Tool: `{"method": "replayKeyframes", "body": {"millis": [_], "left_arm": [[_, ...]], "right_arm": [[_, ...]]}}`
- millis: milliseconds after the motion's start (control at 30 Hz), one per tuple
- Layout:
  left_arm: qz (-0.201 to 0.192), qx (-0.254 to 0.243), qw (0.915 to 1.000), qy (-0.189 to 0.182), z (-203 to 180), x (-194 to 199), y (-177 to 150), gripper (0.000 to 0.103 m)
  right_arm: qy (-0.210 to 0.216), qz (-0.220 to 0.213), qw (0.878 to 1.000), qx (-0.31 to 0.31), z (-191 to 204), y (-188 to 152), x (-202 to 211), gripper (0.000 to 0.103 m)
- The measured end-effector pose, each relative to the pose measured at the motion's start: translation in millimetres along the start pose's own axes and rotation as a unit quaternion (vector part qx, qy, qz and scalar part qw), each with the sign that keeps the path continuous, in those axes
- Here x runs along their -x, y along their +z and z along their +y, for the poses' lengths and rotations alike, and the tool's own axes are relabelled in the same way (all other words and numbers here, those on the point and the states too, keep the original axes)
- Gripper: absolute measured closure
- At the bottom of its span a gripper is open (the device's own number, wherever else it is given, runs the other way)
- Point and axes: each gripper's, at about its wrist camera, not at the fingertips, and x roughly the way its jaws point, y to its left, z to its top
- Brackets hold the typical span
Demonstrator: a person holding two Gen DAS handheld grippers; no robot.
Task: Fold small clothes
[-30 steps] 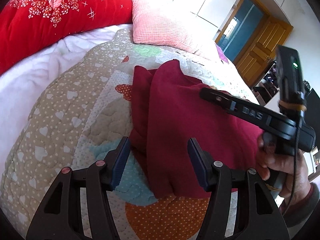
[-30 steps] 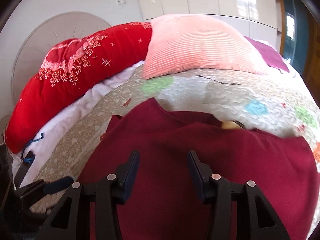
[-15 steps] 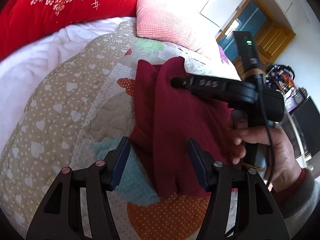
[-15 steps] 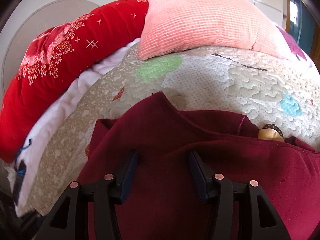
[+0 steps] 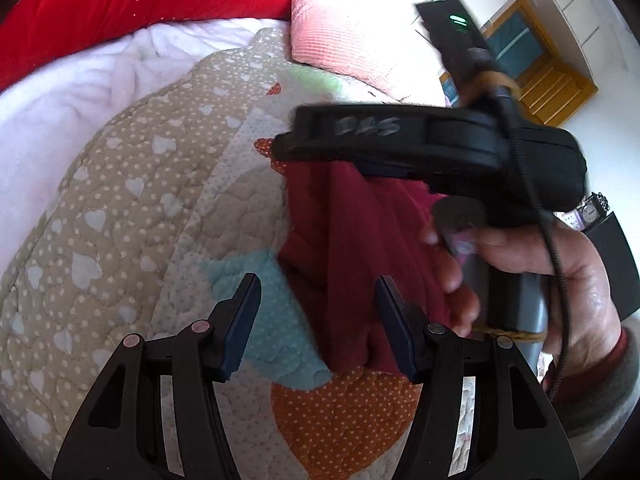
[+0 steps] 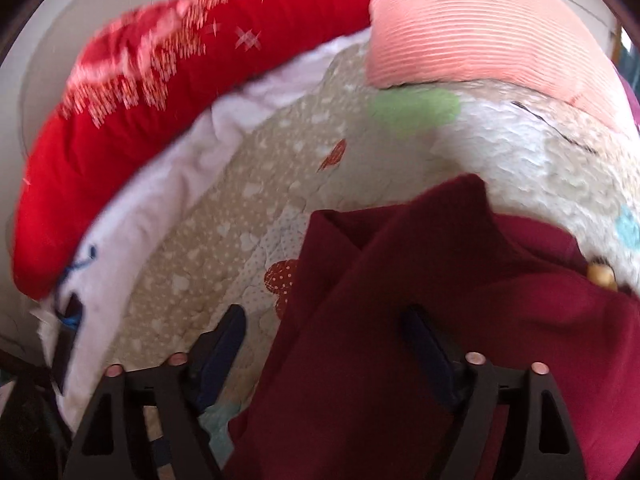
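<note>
A dark red garment (image 5: 344, 248) lies partly folded on a patterned quilt (image 5: 132, 216); it also fills the lower right of the right wrist view (image 6: 420, 320). My left gripper (image 5: 318, 308) is open and empty just above the garment's near edge. My right gripper (image 6: 324, 332) is open over the garment's left edge, holding nothing. It shows from the side in the left wrist view (image 5: 400, 148), held in a hand above the garment's far end.
A red flowered duvet (image 6: 168, 92) and a pink ribbed pillow (image 6: 472, 28) lie at the head of the bed. White bedding (image 5: 80, 76) lies left of the quilt (image 6: 224, 232). A wooden door (image 5: 548, 76) stands at the far right.
My right gripper has swung forward and left over the garment, toward its left edge. My left gripper has moved little, its view shifting slightly right. Both stay open.
</note>
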Motion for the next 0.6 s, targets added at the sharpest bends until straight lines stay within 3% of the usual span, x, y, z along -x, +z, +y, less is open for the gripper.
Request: {"method": "replayKeyframes", "body": {"millis": [100,133,167,200,267,300,333,400,467,600], "left_arm": [[0.004,0.004,1.0,0.001,2,-4,1,0.044],[0.005,0.005,1.0,0.002,2,-4,1,0.044],[0.005,0.005,1.0,0.0,2,-4,1,0.044],[0.004,0.004,1.0,-0.003,2,-4,1,0.044],[-0.001,0.001,0.9998,-0.022,-2,-2,2,0.034],[-0.005,0.002,0.9992,-0.039,-4,-2,2,0.031],[-0.007,0.007,0.998,-0.063,-6,-2,1,0.025],[-0.001,0.009,0.9948,-0.102,-12,-4,-1,0.024],[-0.004,-0.009,0.9953,-0.096,-19,-6,-4,0.024],[-0.015,-0.051,0.9978,-0.038,-29,-12,-7,0.024]], "right_arm": [[-0.052,0.018,0.997,0.055,14,5,-16,0.017],[-0.069,0.009,0.995,0.068,15,4,-17,0.034],[-0.103,-0.009,0.991,0.08,14,0,-18,0.042],[-0.103,-0.018,0.991,0.082,12,-2,-17,0.047],[-0.077,-0.042,0.994,0.062,0,-8,-7,0.063],[-0.056,-0.052,0.996,0.047,-7,-10,1,0.076],[-0.027,-0.067,0.997,0.025,-17,-12,13,0.082],[0.007,-0.095,0.995,-0.001,-30,-18,33,0.084],[0.036,-0.12,0.992,-0.024,-40,-23,51,0.084],[0.071,-0.148,0.986,-0.039,-50,-34,73,0.085]]}}
